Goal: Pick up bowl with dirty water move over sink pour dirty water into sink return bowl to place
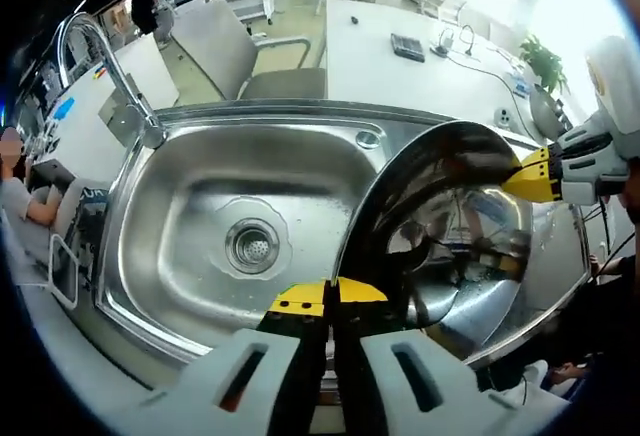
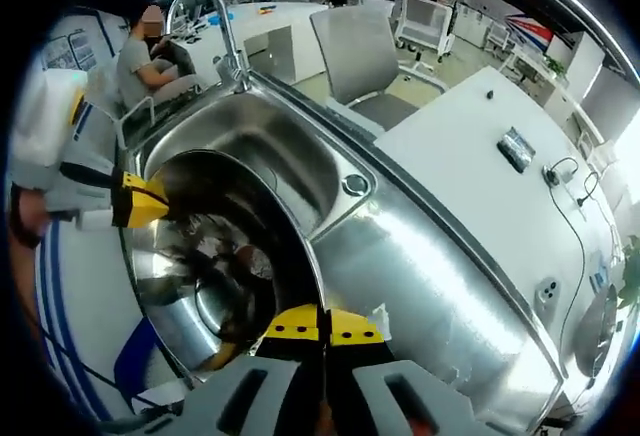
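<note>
**Bowl tipped over the sink, clamped at both rims**

Bowl (image 1: 450, 246) of polished steel hangs tilted on its edge over the right side of the sink (image 1: 200, 186), its open side turned toward the basin. Its inside is a confusion of dark reflections, so whether any water is left in it cannot be told; a little brownish residue seems to sit low in the hollow in the right gripper view, where the bowl (image 2: 215, 266) is seen from the other side. Its lower rim is cut off behind the grippers' bodies in both views.

The left gripper (image 1: 328, 296) has its yellow-tipped jaws pressed together on the near rim of the bowl. The right gripper (image 2: 322, 324) likewise pinches the opposite rim, jaws closed on the metal edge. Each gripper shows in the other's view as a white body with a yellow tip touching the rim.

Below lies the basin with its round drain (image 1: 252, 246), the steel wet and shining. A curved faucet (image 1: 100, 66) rises at the far left corner. Beyond stand a white table (image 1: 420, 66) with small devices and cables, a grey chair (image 1: 240, 56), and a seated person (image 2: 150, 56) near the faucet.
</note>
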{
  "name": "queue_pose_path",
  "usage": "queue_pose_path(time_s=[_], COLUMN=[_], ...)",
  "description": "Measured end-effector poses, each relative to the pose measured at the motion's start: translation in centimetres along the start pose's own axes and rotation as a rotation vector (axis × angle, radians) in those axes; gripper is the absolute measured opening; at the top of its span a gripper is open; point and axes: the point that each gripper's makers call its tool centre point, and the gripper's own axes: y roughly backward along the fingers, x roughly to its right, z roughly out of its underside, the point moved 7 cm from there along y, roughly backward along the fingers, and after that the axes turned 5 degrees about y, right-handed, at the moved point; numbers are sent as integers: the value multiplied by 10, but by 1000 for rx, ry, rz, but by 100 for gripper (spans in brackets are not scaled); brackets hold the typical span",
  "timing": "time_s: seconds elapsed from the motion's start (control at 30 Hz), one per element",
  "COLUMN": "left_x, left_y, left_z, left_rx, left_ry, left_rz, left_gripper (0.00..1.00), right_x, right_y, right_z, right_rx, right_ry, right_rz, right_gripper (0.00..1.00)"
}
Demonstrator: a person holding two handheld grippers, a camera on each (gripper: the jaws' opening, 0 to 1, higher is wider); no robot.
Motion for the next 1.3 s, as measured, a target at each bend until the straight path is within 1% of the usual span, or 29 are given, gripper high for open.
queue_pose_path(time_s=[0.1, 0.23, 0.37, 0.4, 0.53, 0.63, 0.7, 0.73, 0.77, 0.8, 0.83, 0.93, 0.97, 1.07, 1.13, 1.17, 1.27, 1.3], left_x=[-9, -16, -19, -21, -28, -34, -37, -38, -39, -40, -42, -47, -48, -53, -56, -57, -59, -60], left_y=[1, 2, 3, 4, 3, 5, 6, 7, 8, 10, 12, 17, 17, 20, 22, 25, 28, 29], left_z=[-1, -3, -4, -6, -9, -10, -11, -10, -11, -11, -11, -12, -13, -13, -13, -14, -13, -13], left_rx=[13, 48, 65, 83, 89, 113, 134, 140, 158, 174, 190, 228, 233, 259, 279, 303, 341, 356], left_ry=[10, 14, -12, -13, -10, -9, -5, -18, -9, -20, -32, -25, -26, -19, -17, -13, -19, -24], left_rz=[-7, -28, -61, -70, -78, -84, -92, -106, -116, -127, -152, -164, -166, -171, -178, -181, -203, -210], left_gripper=[0, 0, 0, 0, 0, 0, 0, 0, 0, 0, 0, 0, 0, 0, 0, 0, 0, 0], right_x=[-3, -7, -9, -9, -12, -14, -16, -17, -19, -20, -22, -23, -24, -28, -29, -29, -33, -34], right_y=[-3, -6, -10, -12, -14, -14, -12, -13, -13, -14, -15, -17, -16, -14, -12, -11, -10, -10], right_z=[-8, -18, -22, -23, -29, -33, -39, -43, -42, -44, -46, -50, -51, -58, -60, -62, -64, -65], right_rx=[15, 44, 61, 68, 91, 112, 153, 192, 175, 191, 205, 228, 235, 275, 287, 307, 343, 343], right_ry=[15, 42, 48, 47, 44, 53, 63, 74, 70, 74, 80, 83, 79, 94, 98, 102, 126, 131], right_rz=[4, 23, 35, 34, 32, 48, 57, 71, 73, 89, 94, 102, 94, 110, 111, 114, 134, 137], right_gripper=[0, 0, 0, 0, 0, 0, 0, 0, 0, 0, 0, 0, 0, 0, 0, 0, 0, 0])
